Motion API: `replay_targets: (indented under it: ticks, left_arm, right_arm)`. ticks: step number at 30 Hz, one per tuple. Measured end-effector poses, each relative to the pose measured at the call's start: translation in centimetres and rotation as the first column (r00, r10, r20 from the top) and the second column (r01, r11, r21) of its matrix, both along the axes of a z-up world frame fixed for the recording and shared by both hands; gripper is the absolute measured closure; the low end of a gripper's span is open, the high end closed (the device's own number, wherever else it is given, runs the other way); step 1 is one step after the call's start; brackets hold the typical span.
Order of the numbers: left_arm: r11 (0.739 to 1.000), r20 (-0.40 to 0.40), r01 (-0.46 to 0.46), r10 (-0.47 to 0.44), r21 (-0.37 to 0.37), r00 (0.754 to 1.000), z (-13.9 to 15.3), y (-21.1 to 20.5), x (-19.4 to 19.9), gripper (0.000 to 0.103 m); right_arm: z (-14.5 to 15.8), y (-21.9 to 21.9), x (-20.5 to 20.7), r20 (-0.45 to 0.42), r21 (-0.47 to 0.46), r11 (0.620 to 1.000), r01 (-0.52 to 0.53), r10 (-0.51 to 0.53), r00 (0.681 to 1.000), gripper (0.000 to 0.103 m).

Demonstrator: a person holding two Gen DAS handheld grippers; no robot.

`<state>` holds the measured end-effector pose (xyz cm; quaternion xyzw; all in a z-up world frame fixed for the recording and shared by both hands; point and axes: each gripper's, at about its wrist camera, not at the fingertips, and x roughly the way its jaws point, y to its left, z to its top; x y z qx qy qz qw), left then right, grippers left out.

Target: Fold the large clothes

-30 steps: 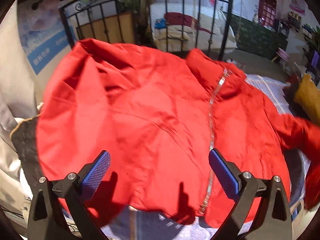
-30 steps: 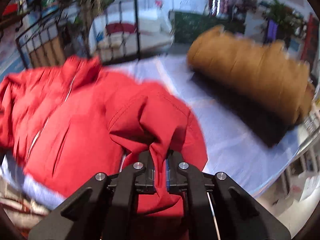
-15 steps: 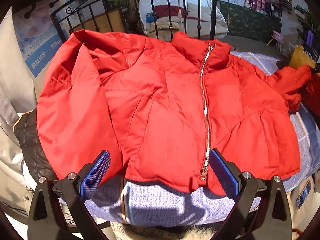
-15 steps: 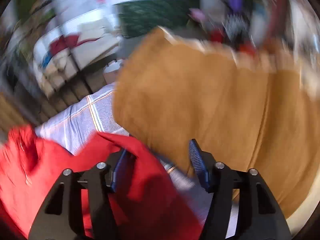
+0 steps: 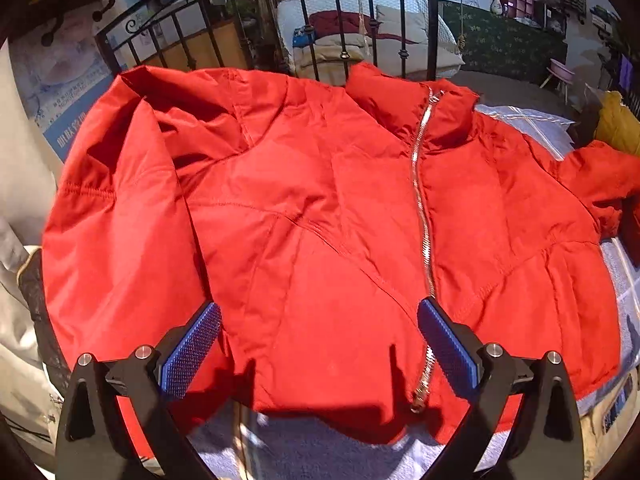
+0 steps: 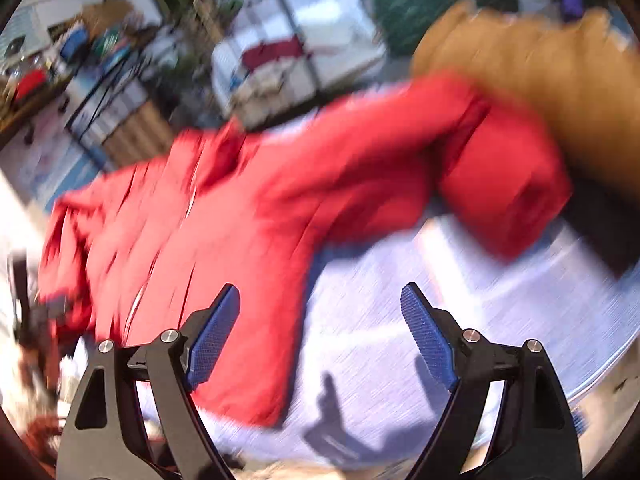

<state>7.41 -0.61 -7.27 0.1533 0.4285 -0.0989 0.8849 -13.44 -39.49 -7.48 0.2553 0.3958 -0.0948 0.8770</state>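
One red jacket [image 5: 320,216] lies front-up on a pale checked cloth [image 6: 400,320], its silver zipper [image 5: 424,216] closed and running from the collar at 12 o'clock to the hem at 6 o'clock. Left gripper [image 5: 318,342]: jaws wide apart above the hem, blue pads [image 5: 190,350] clear of the fabric. Right gripper [image 6: 320,330]: jaws have just been opening and stand wide, nothing between them; the view is motion-blurred. One sleeve [image 6: 500,184] extends toward 2 o'clock, ending beside a mustard-brown garment [image 6: 560,68]. An iron railing [image 5: 340,20] stands behind the collar
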Motion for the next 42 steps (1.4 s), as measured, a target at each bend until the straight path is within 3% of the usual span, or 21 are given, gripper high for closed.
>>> replay_targets:
  ticks: [3,8,12,13,14,15,17,20,22,24,27,28,29,30,31,32,34,36,40,41,42]
  left_arm:
    - [0.981,0.038,-0.157,0.154,0.113,0.987,0.2,2.9,2.2,0.006]
    - [0.924,0.14,-0.362,0.345,0.121,0.928,2.8,10.4,0.8,0.006]
    - [0.921,-0.081,-0.387,0.39,0.052,0.917,-0.3,13.5,0.3,0.006]
    - [0.918,-0.104,-0.391,0.395,0.059,0.913,-1.2,13.7,0.2,0.016]
    - [0.919,-0.114,-0.389,0.395,0.069,0.912,-1.9,13.8,0.2,0.037]
    - [0.918,-0.117,-0.388,0.395,0.082,0.911,-2.3,13.8,0.4,0.047]
    - [0.917,-0.122,-0.393,0.398,0.066,0.909,-1.7,14.4,1.0,0.08]
    - [0.915,-0.028,-0.402,0.403,0.017,0.915,2.9,16.1,2.9,0.088]
    - [0.896,0.15,-0.441,0.43,0.047,0.89,7.5,17.6,4.4,0.089]
    - [0.858,0.316,-0.511,0.474,0.043,0.822,12.8,20.5,6.8,0.089]
    - [0.79,0.378,-0.612,0.555,0.038,0.741,16.7,25.5,12.0,0.081]
    - [0.741,0.383,-0.665,0.592,0.086,0.709,16.6,27.4,14.6,0.065]
    - [0.686,0.386,-0.715,0.627,0.137,0.676,16.0,28.8,16.6,0.038]
    - [0.633,0.363,-0.752,0.667,0.185,0.65,15.2,30.4,18.3,0.025]
    - [0.622,0.334,-0.758,0.685,0.194,0.648,14.7,31.5,19.3,0.015]
    - [0.63,0.318,-0.757,0.691,0.174,0.649,14.2,32.6,19.8,0.015]
    - [0.605,0.283,-0.783,0.733,0.143,0.618,13.2,34.8,19.4,0.007]
    - [0.604,0.229,-0.795,0.768,0.049,0.598,12.7,36.4,17.8,0.006]
    - [0.614,0.176,-0.786,0.783,-0.065,0.597,12.4,36.4,12.6,0.006]
    - [0.651,0.189,-0.747,0.757,-0.137,0.625,12.8,35.6,10.4,0.006]
    - [0.699,0.196,-0.691,0.716,-0.187,0.671,12.8,34.2,8.5,0.006]
  right_arm:
    - [-3.1,3.5,0.3,-0.02,0.115,0.993,0.002,0.0,1.0,0.021]
    - [-4.3,6.9,2.1,-0.02,0.149,0.989,-0.01,0.013,1.0,0.021]
    - [-5.0,6.1,4.5,-0.058,0.143,0.989,-0.043,0.051,0.997,0.021]
    - [-5.0,6.2,4.9,-0.067,0.143,0.989,-0.04,0.05,0.996,0.021]
    - [-5.0,6.2,5.3,-0.069,0.151,0.988,-0.039,0.05,0.996,0.021]
    - [-4.8,6.3,5.6,-0.064,0.162,0.986,-0.038,0.049,0.997,0.021]
    - [-4.3,6.5,6.0,-0.056,0.161,0.986,-0.038,0.047,0.997,0.021]
    - [-3.8,6.7,5.6,-0.055,0.141,0.99,-0.03,0.038,0.998,0.021]
    - [-4.2,6.6,5.0,-0.064,0.15,0.989,-0.011,0.021,0.998,0.021]
    - [-4.7,6.3,4.2,-0.075,0.167,0.986,0.011,0.002,0.997,0.021]
    - [-5.2,6.2,3.7,-0.08,0.189,0.982,0.025,-0.01,0.997,0.021]
    - [-5.3,6.3,3.7,-0.08,0.195,0.98,0.027,-0.012,0.997,0.021]
    - [-5.4,6.4,3.7,-0.078,0.202,0.979,0.028,-0.013,0.997,0.021]
    - [-5.4,6.4,3.7,-0.078,0.204,0.979,0.031,-0.015,0.997,0.021]
    - [-5.2,6.5,3.7,-0.075,0.203,0.979,0.033,-0.018,0.997,0.021]
    - [-5.1,6.4,3.6,-0.067,0.205,0.978,0.032,-0.018,0.998,0.021]
    - [-4.8,6.5,3.4,-0.056,0.21,0.977,0.032,-0.021,0.998,0.021]
    - [-4.8,6.3,3.2,-0.058,0.208,0.978,0.033,-0.022,0.998,0.021]
    - [-5.7,5.7,3.3,-0.084,0.238,0.97,0.046,-0.026,0.996,0.021]
    - [-5.9,5.5,3.3,-0.084,0.257,0.965,0.05,-0.029,0.996,0.021]
    - [-6.1,5.4,3.4,-0.08,0.27,0.961,0.052,-0.031,0.996,0.021]
